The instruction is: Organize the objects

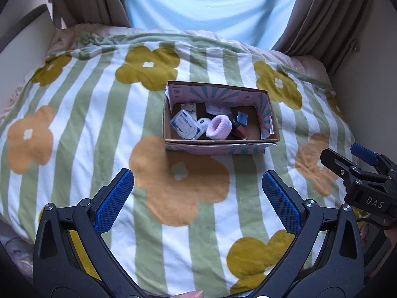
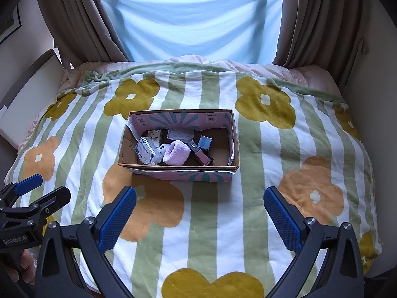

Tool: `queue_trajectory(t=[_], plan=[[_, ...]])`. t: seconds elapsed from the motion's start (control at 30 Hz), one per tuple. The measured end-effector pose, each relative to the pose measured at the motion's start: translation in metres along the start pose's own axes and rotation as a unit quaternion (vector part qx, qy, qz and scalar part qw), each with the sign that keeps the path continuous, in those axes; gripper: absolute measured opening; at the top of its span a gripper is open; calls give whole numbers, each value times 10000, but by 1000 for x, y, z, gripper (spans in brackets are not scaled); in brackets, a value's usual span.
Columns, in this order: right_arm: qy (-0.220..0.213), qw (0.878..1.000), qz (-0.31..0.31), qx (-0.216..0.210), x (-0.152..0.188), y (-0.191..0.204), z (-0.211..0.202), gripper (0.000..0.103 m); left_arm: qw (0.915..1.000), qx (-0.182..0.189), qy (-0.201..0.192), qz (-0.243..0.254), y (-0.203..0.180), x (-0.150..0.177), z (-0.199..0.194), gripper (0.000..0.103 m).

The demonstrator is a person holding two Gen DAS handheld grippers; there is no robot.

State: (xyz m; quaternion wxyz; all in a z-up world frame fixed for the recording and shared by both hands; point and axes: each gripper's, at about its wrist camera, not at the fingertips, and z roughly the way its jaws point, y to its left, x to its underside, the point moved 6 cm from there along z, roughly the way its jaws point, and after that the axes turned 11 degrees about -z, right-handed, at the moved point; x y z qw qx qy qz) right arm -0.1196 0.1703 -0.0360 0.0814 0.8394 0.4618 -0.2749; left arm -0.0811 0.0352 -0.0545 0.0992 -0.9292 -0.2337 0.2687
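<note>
An open cardboard box (image 1: 218, 146) (image 2: 181, 175) with a pink and teal printed lining sits in the middle of the bed. Inside lie a rolled pink sock (image 1: 219, 126) (image 2: 175, 155), a white and blue packet (image 1: 184, 125) (image 2: 146, 150), a red lipstick tube (image 1: 240, 129) (image 2: 199, 152), a small blue-grey box (image 1: 242, 118) (image 2: 205, 142) and a clear wrapper (image 1: 217, 108) (image 2: 180, 134). My left gripper (image 1: 198, 181) hovers open in front of the box, nothing between its fingers. My right gripper (image 2: 199, 197) is likewise open and empty, just right of the left one.
A blanket (image 1: 99, 124) (image 2: 273, 149) with green stripes and large yellow and orange flowers covers the bed. Brown curtains (image 2: 74, 19) and a pale blue sheer (image 2: 193, 17) hang behind. A headboard panel (image 1: 22, 49) stands at the left. The right gripper (image 1: 359, 173) shows in the left wrist view, the left gripper (image 2: 32, 196) in the right.
</note>
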Motion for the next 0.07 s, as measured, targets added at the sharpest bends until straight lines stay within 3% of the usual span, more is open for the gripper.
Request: queue_trajectory(t=[0.07], plan=[[31,10000,11,-5,2,0,3,102,10000,24,67,-26,1,1,2,103]])
